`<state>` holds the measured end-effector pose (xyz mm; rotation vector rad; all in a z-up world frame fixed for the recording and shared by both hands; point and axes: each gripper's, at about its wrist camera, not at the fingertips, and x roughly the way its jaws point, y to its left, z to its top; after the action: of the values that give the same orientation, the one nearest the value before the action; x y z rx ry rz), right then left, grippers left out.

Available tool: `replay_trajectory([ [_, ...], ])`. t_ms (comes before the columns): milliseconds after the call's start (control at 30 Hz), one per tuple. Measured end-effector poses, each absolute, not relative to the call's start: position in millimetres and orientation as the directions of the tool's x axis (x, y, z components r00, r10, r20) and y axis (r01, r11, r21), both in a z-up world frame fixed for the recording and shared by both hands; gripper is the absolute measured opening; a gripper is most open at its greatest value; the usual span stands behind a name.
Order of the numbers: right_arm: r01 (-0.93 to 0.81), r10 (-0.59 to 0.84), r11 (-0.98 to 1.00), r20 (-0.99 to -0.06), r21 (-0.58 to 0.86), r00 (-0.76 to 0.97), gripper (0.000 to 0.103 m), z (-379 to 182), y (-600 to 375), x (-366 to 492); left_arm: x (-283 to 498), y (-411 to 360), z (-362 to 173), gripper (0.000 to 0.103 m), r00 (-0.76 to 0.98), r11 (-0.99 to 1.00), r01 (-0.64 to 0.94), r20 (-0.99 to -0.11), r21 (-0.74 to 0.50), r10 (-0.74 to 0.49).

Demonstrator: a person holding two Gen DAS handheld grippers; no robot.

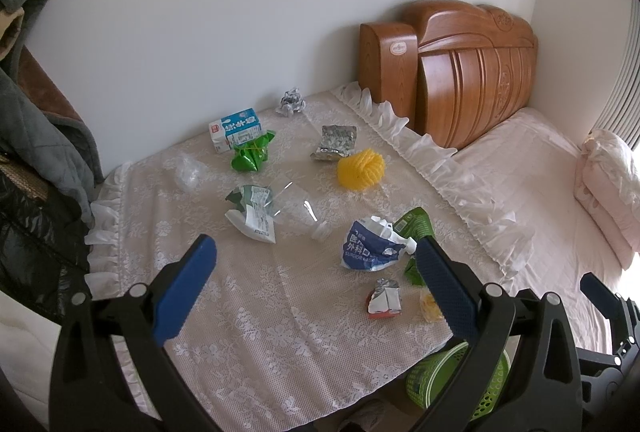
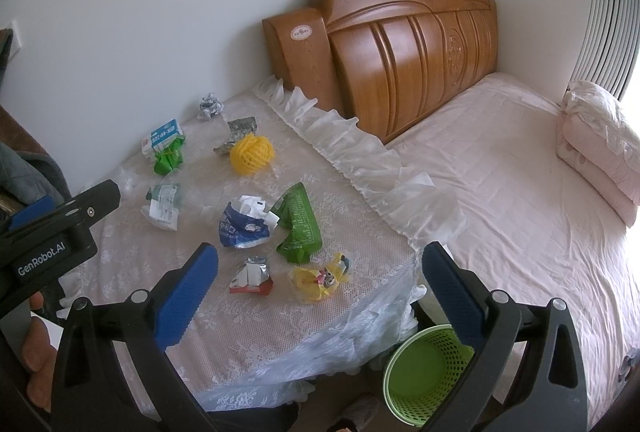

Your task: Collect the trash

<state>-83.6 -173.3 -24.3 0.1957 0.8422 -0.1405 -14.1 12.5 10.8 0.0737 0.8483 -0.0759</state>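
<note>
Looking along my left tongs [image 1: 316,288], spread and empty: every wrapper lies on the tabletop [image 1: 256,312] above the green basket [image 1: 456,380]. Right tongs [image 2: 320,292] likewise spread; basket [image 2: 424,376] looks empty, nothing collected.

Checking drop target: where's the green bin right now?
The green bin stands on the floor in the gap between the lace-covered table and the bed, low right in the right wrist view, behind the open right claw.
</note>
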Motion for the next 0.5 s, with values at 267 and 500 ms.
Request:
replay_trajectory([
  [267,0.203,-0.049,0.973,-0.752,0.114,0.657,0.101,-25.1,-172.9,-83.3,-13.6,11.8,8.7,0.095,0.658,0.995,0.097,-0.752,0.037,-0.036],
  [500,0.202,-0.048,0.973,-0.752,0.114,0.657,0.101,-25.6,-172.5,-83.1,-13.8,12.1,8.5,0.095,0.656,0.995,0.097,-0.754,0.035,-0.038],
])
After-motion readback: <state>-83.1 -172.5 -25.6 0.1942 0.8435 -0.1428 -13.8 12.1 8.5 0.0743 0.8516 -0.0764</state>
